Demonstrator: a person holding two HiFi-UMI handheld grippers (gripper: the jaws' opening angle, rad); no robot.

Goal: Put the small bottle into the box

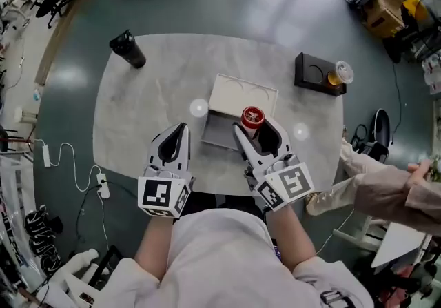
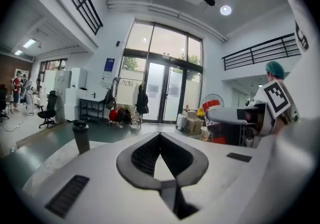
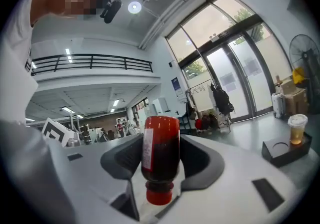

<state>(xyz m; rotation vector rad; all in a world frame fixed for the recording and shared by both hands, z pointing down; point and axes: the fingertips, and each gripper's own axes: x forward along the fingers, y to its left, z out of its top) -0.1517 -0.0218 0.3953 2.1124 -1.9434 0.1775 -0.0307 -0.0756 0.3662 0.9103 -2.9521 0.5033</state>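
at the far left edge of the pale marbled grey table (image 1: 148, 96) stands a black tumbler with a lid (image 1: 127, 48), well apart from everything else. my left gripper (image 1: 180, 129) hangs over the table's near edge. in the left gripper view its tips (image 2: 160, 135) meet with nothing between them, so it is clenched and empty.

just right of it, about the middle of the table, sits the open white cardboard box (image 1: 242, 91), its lid leaning back toward the far edge and its grey inside bare.

my right gripper (image 1: 253, 127) is grasping the small bottle with dark red contents and a red cap (image 1: 252, 119). from the head view the bottle sits over the box's near right corner. how high above the box floor it is, i cannot tell. in the right gripper view the bottle (image 3: 161, 163) stands straight between the pads, cap end toward the gripper body, a pale label strip down one side, and the grip looks centred.

at the far right edge is a black tray (image 1: 313, 72) with a clear cup of yellowish drink (image 1: 337, 74).

my read: pickup and carry are done. what's left is lowering into the box, releasing, and pulling clear without tipping it.
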